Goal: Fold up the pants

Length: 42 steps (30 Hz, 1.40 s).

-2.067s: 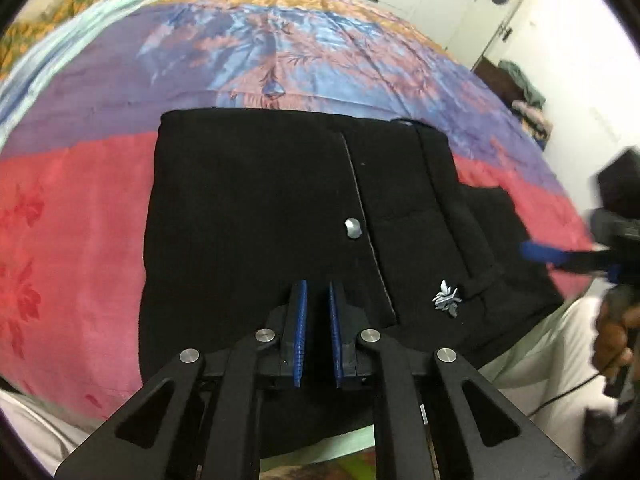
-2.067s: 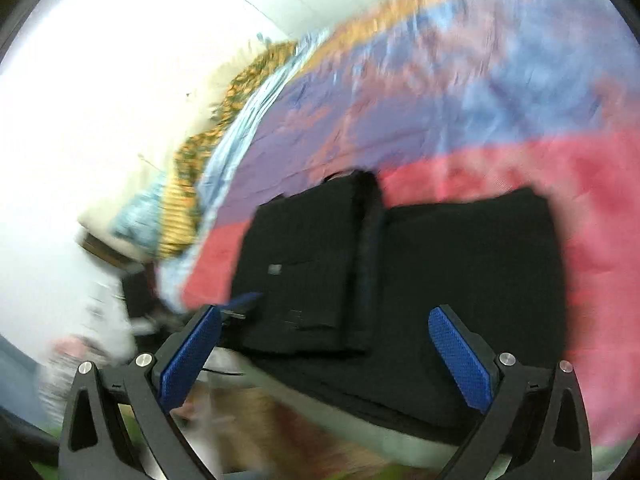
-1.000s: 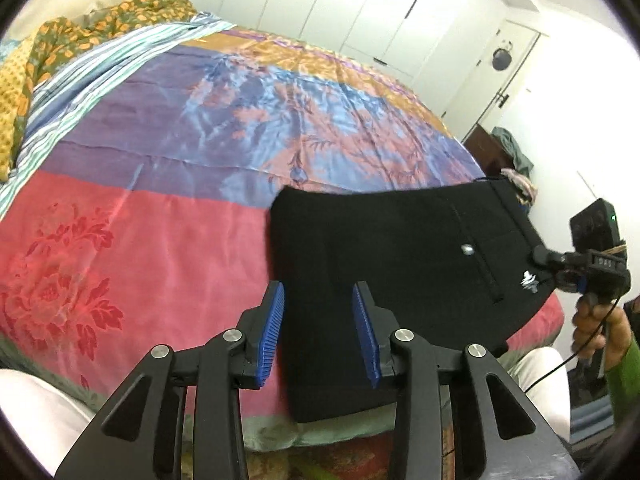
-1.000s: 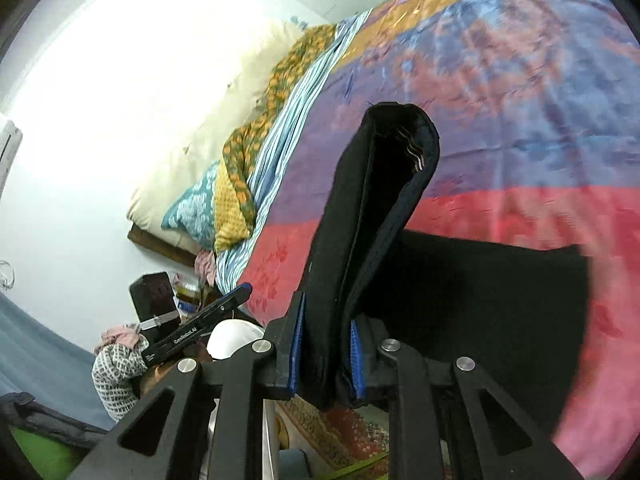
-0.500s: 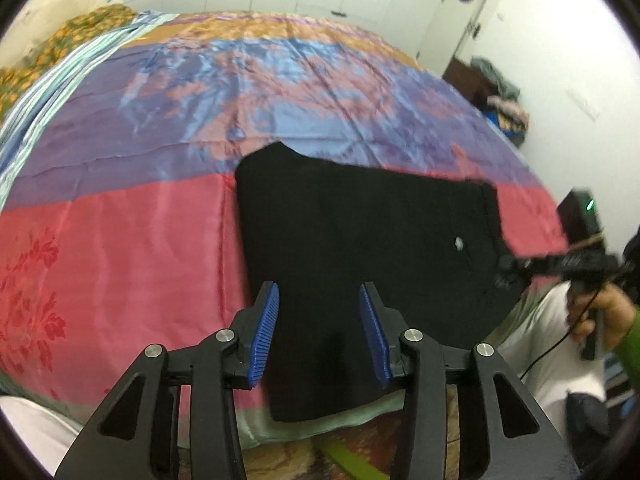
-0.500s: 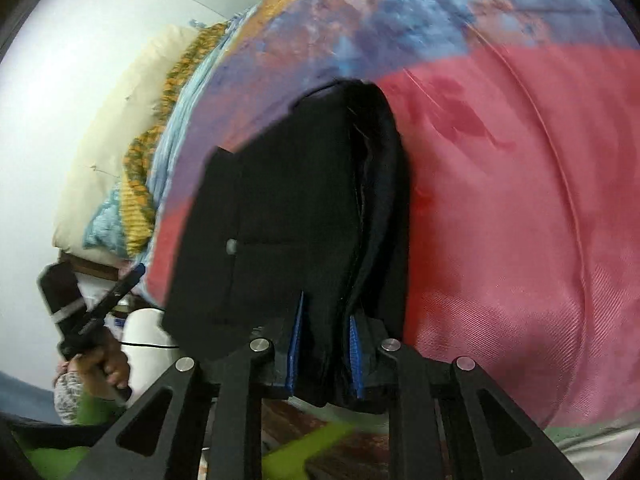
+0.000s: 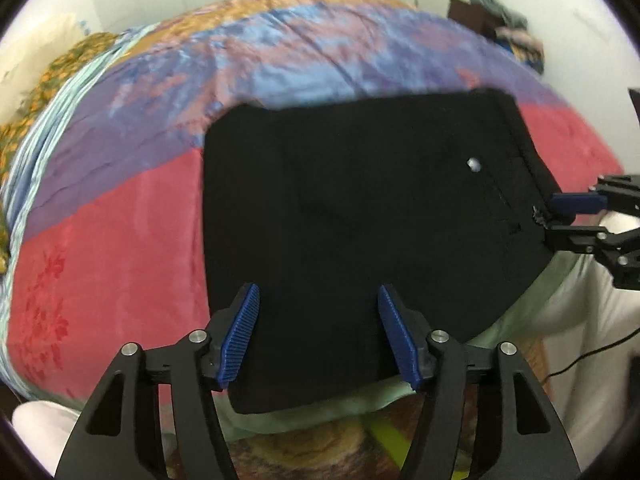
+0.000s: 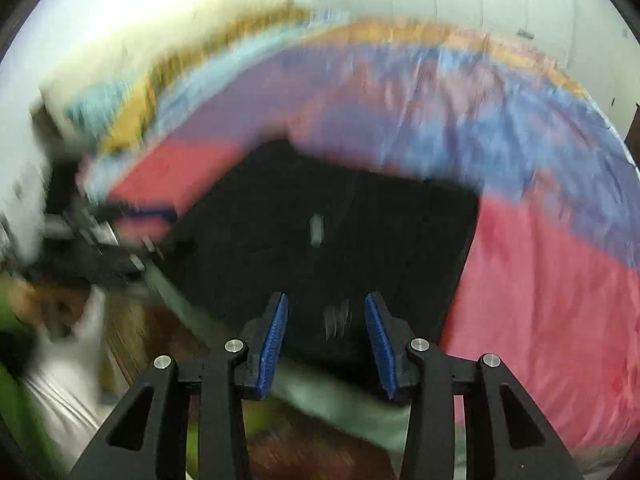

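Note:
Black pants (image 7: 360,200) lie folded flat near the front edge of the bed, with a silver button (image 7: 473,165) facing up. My left gripper (image 7: 318,288) hovers over their near left part. Its jaws are opening and grip nothing. In the left wrist view my right gripper (image 7: 554,218) sits at the pants' right edge. The right wrist view is blurred. There my right gripper (image 8: 326,298) is over the near edge of the pants (image 8: 380,240), jaws opening. Cloth shows between the pads, but neither pad presses on it.
A satin bedspread (image 7: 120,248) in red, purple and blue bands covers the bed. A patterned blanket (image 7: 48,80) lies at the far left. White wardrobe doors stand behind, and a dark cabinet (image 7: 464,12) holds clothes at the far right. A black cable (image 7: 592,354) hangs below the right gripper.
My right gripper, which held the folded pants upright, has laid them down and let go. My left gripper's jaws have spread wider as it moved over the pants.

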Motion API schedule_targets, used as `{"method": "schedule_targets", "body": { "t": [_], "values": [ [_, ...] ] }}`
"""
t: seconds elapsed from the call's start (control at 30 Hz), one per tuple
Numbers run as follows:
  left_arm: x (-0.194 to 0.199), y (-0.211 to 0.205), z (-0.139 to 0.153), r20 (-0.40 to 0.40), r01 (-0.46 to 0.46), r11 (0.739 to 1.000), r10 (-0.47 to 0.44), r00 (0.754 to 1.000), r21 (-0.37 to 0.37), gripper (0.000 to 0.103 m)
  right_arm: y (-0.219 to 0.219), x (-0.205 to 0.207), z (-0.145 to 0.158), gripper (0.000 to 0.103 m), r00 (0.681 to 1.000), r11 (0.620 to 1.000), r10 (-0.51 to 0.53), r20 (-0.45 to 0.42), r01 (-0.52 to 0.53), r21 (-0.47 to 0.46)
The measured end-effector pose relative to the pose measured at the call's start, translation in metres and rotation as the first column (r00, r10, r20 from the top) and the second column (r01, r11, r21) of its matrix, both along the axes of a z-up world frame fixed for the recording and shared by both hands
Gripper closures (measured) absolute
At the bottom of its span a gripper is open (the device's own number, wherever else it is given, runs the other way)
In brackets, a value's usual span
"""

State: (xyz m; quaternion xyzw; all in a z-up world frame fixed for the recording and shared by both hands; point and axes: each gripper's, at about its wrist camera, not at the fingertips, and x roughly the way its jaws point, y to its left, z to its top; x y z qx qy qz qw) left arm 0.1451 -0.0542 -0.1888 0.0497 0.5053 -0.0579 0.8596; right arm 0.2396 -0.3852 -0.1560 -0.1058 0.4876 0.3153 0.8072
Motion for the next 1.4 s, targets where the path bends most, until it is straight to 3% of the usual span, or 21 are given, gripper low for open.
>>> {"method": "schedule_targets", "body": {
  "t": [0.07,0.2,0.4,0.5,0.67,0.87,0.9,0.93,0.97,1.03,1.13,1.23,1.3,1.4],
  "values": [
    [-0.004,0.000,0.005,0.018,0.003,1.000,-0.003,1.000,0.009,0.039,0.000,-0.004,-0.005,0.063,1.000,1.000,0.002,0.018,-0.002,0.000],
    [-0.003,0.013,0.018,0.013,-0.043,0.998,0.044,0.999,-0.042,0.039,-0.001,0.006,0.024,0.063,1.000,1.000,-0.003,0.017,0.002,0.011],
    [0.003,0.011,0.015,-0.004,-0.064,0.998,0.064,0.998,-0.009,0.039,0.008,0.049,0.076,0.063,0.989,0.996,-0.025,0.147,0.012,0.089],
    [0.003,0.009,0.013,-0.013,-0.059,0.998,0.059,0.998,-0.001,0.039,0.021,0.079,0.063,0.063,0.991,0.995,-0.047,0.126,0.035,0.097],
    [0.006,0.010,0.015,-0.014,-0.055,0.998,0.055,0.998,0.001,0.039,0.024,0.109,0.002,0.063,0.994,0.992,-0.110,-0.025,0.111,0.054],
    [0.009,0.016,0.015,-0.031,-0.061,0.998,0.061,0.998,-0.017,0.038,0.006,0.087,0.013,0.062,0.990,0.987,-0.137,-0.022,0.138,0.084],
    [0.009,0.020,0.017,-0.031,-0.064,0.997,0.063,0.998,-0.033,0.038,0.001,0.082,0.016,0.057,0.990,0.986,-0.138,-0.027,0.140,0.094],
    [0.009,0.024,0.019,-0.029,-0.068,0.997,0.066,0.997,-0.047,0.037,-0.009,0.077,0.018,0.044,0.989,0.983,-0.141,-0.039,0.144,0.113],
    [0.009,0.034,0.020,-0.027,-0.081,0.994,0.079,0.997,-0.073,0.031,-0.019,0.074,0.019,0.038,0.987,0.979,-0.150,-0.052,0.156,0.132],
    [0.011,0.049,0.019,-0.032,-0.104,0.988,0.101,0.994,-0.118,0.026,-0.044,0.066,0.020,0.032,0.978,0.965,-0.183,-0.097,0.198,0.172],
    [0.016,0.080,0.007,-0.100,-0.158,0.957,0.138,0.985,-0.243,0.025,-0.084,0.065,0.008,0.032,0.941,0.918,-0.237,-0.241,0.298,0.260],
    [0.022,0.108,-0.009,-0.171,-0.222,0.893,0.167,0.971,-0.392,0.025,-0.107,0.067,-0.014,0.032,0.893,0.864,-0.222,-0.392,0.367,0.346],
    [0.028,0.119,-0.022,-0.223,-0.243,0.844,0.151,0.963,-0.479,0.025,-0.107,0.069,-0.030,0.032,0.876,0.859,-0.187,-0.445,0.365,0.359],
    [0.040,0.118,-0.040,-0.280,-0.238,0.798,0.091,0.956,-0.553,0.025,-0.096,0.075,-0.050,0.032,0.860,0.862,-0.159,-0.485,0.361,0.357]
  ]
}}
